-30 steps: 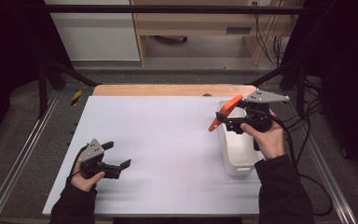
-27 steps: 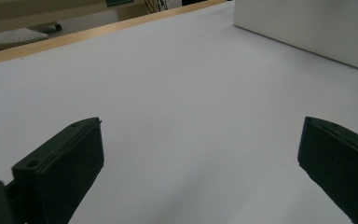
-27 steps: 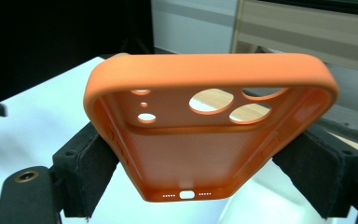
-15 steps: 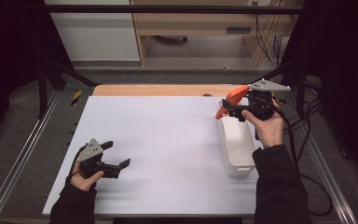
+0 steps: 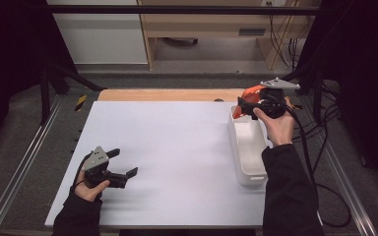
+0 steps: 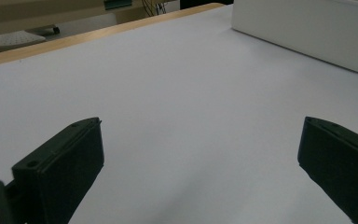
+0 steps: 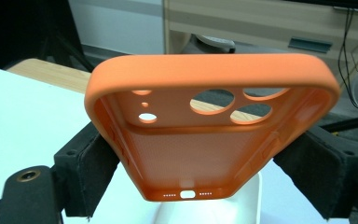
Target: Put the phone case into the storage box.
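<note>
Matt orange case (image 7: 209, 140), soft rubbery look, finely stippled inside, smooth rim, white tray (image 5: 248, 147) of smooth plastic with slight sheen, matt white tabletop (image 5: 167, 147), pale wood edge (image 5: 167, 94), matt black jaws with foam-like pads

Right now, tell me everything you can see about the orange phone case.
The orange phone case is a soft-looking, matte, rubbery shell with rounded corners. Its open inside faces the right gripper view, showing a finely textured lining, round camera cutouts near the far end and a charging-port slot with small holes at the near end. The right claw clamps it by its two long sides, holding it in the air above the far end of the white tray, touching nothing else.
</note>
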Available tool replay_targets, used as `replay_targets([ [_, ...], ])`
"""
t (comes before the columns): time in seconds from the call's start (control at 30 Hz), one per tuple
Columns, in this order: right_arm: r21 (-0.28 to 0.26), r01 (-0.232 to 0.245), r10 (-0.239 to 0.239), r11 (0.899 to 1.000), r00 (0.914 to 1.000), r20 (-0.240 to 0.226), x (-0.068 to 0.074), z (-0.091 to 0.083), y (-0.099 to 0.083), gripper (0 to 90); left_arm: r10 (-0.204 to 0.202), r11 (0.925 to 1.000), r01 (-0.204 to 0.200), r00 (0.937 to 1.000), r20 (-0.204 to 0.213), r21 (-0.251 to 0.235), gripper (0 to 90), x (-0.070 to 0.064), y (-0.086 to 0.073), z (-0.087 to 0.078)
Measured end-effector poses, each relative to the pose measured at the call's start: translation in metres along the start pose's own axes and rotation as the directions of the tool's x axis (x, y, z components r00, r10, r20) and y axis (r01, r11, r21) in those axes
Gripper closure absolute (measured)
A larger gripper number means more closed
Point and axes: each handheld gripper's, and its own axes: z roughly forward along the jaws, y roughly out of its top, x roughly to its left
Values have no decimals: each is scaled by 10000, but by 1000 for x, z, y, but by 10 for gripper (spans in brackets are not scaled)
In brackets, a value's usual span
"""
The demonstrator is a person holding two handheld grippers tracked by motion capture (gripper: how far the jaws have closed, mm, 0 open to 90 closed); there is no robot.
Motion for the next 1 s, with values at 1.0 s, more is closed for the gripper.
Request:
replay_targets([
  [1.0, 955, -697, 568, 9930, 9897, 1316, -12, 53, -14, 155, 114, 9999, -114, 9999, 46, 68, 0, 0, -1, 2],
])
